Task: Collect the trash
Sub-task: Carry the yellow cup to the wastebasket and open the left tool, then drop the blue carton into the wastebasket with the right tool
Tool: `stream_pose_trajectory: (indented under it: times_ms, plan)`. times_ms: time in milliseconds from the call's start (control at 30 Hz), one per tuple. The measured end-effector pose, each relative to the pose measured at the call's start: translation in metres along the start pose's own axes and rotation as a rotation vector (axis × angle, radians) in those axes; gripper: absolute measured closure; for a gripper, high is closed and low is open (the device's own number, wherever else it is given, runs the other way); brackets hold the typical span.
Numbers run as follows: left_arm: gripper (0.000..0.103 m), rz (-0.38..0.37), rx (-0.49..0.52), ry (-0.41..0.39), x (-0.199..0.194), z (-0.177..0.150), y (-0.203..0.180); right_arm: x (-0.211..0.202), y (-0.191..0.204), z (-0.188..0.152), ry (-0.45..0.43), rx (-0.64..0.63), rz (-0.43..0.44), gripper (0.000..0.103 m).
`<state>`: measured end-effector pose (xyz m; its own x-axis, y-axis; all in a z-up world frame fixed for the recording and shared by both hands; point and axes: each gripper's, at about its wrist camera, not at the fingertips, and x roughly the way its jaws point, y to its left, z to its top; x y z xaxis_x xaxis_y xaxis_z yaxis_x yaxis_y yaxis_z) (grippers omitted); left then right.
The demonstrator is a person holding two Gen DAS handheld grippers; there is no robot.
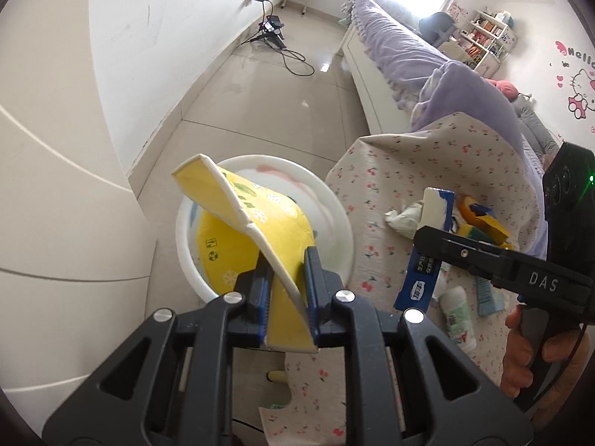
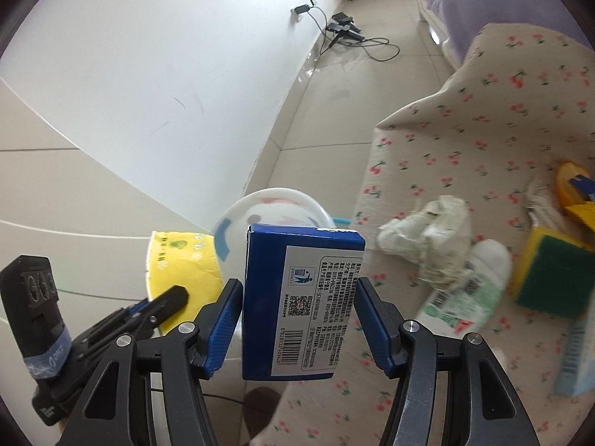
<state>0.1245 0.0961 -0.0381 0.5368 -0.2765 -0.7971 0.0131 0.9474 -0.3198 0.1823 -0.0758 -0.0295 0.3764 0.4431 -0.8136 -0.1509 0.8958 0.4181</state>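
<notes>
My left gripper (image 1: pixel 286 256) is shut on a flattened yellow carton (image 1: pixel 241 234), which hangs over the white bin (image 1: pixel 334 208) on the floor. In the right wrist view my right gripper (image 2: pixel 297 290) is shut on a blue box (image 2: pixel 301 297) with a white barcode label, held upright at the table's left edge, just right of the bin (image 2: pixel 275 200). The same blue box (image 1: pixel 420 282) and the right gripper (image 1: pixel 427 238) show at the right of the left wrist view. The left gripper (image 2: pixel 174 297) with the yellow carton (image 2: pixel 178 264) shows at lower left of the right wrist view.
A floral tablecloth (image 2: pixel 446 141) covers the table, with crumpled paper (image 2: pixel 427 234), a white bottle (image 2: pixel 468 290), a yellow-green sponge (image 2: pixel 550 271), a light-blue brush (image 2: pixel 580 353) and yellow-blue packaging (image 2: pixel 576 193) on it. White cabinet (image 1: pixel 55 186) at left; bed (image 1: pixel 401 48) and cables (image 1: pixel 282 41) beyond.
</notes>
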Motion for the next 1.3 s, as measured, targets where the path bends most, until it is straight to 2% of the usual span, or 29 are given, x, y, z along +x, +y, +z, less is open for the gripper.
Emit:
stream_pose_trajectory:
  times_ms: [100, 133, 200, 233, 267, 467, 600, 700, 733, 767, 933, 1300]
  plan:
    - [0.083, 0.008, 0.004, 0.008, 0.007, 0.000, 0.005, 0.013, 0.001, 0.004, -0.001, 0.008, 0.000, 0.041]
    - [0.080, 0.012, 0.006, 0.013, 0.009, 0.001, 0.006, 0.016, 0.000, 0.005, -0.003, 0.012, -0.001, 0.041]
    - [0.055, 0.050, -0.013, 0.036, 0.012, 0.001, 0.010, 0.021, 0.000, 0.006, -0.006, 0.025, 0.002, 0.041]
    - [0.035, 0.069, -0.029, 0.032, 0.011, 0.001, 0.012, 0.024, -0.001, 0.008, -0.007, 0.031, 0.004, 0.041]
    - [0.027, 0.087, -0.043, 0.021, 0.007, 0.000, 0.015, 0.026, -0.001, 0.009, -0.007, 0.036, 0.006, 0.041]
    - [0.017, 0.172, -0.087, 0.020, -0.007, -0.002, 0.031, 0.033, 0.005, 0.013, -0.008, 0.041, 0.004, 0.040]
    - [0.010, 0.203, -0.132, 0.038, -0.011, -0.005, 0.048, 0.037, 0.012, 0.014, -0.012, 0.028, 0.000, 0.040]
    - [0.006, 0.213, -0.157, 0.044, -0.012, -0.006, 0.055, 0.036, 0.013, 0.014, -0.038, 0.031, 0.023, 0.036]
    - [0.005, 0.217, -0.162, 0.045, -0.012, -0.007, 0.056, 0.035, 0.011, 0.015, -0.046, 0.040, 0.029, 0.027]
    - [0.004, 0.219, -0.166, 0.048, -0.012, -0.007, 0.057, 0.033, 0.009, 0.016, -0.052, 0.049, 0.031, 0.020]
    - [0.003, 0.214, -0.154, 0.063, -0.011, -0.009, 0.053, 0.016, 0.005, 0.017, -0.071, 0.055, 0.026, 0.020]
    - [0.002, 0.181, -0.093, 0.082, -0.009, -0.011, 0.023, -0.025, -0.017, 0.004, -0.062, 0.052, -0.079, 0.020]
